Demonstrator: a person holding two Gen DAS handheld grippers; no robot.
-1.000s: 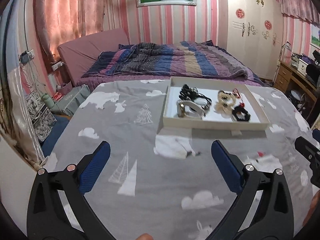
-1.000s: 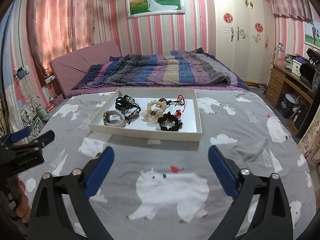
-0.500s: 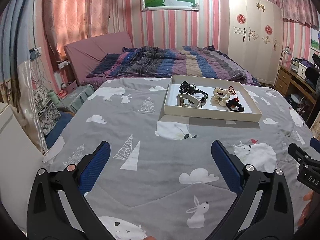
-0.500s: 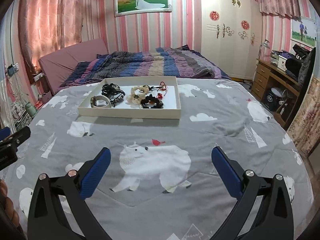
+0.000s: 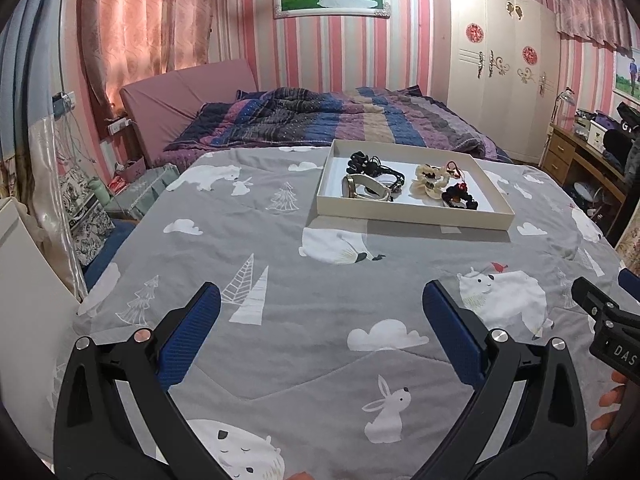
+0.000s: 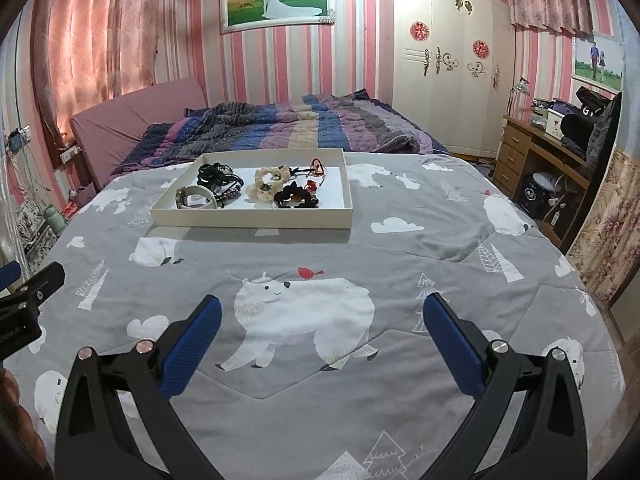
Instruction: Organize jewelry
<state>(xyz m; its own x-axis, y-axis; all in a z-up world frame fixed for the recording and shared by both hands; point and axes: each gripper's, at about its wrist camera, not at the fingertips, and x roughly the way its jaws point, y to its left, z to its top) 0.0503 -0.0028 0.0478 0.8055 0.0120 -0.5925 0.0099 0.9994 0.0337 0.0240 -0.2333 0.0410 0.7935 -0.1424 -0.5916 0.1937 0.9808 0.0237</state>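
Facing the tray (image 6: pixel 252 216) straight ahead mid-bed, well apart, we hold the right gripper (image 6: pixel 320 320) and left gripper (image 5: pixel 320 308) released, right nearer.

Premises: a bedroom in a private home. Evidence noted: a bed with padded headboard (image 5: pixel 188 92) and rumpled striped quilt (image 5: pixel 320 120); a grey cartoon-print bedcover (image 6: pixel 320 280) in the foreground; pink-striped wallpaper (image 6: pixel 352 60); pink curtains (image 5: pixel 144 24) over a window; a framed wedding photograph (image 6: pixel 276 0) on the wall; a white wardrobe (image 6: pixel 444 56) with red paper decorations; a wooden desk (image 6: pixel 532 156) bearing bags and clutter.
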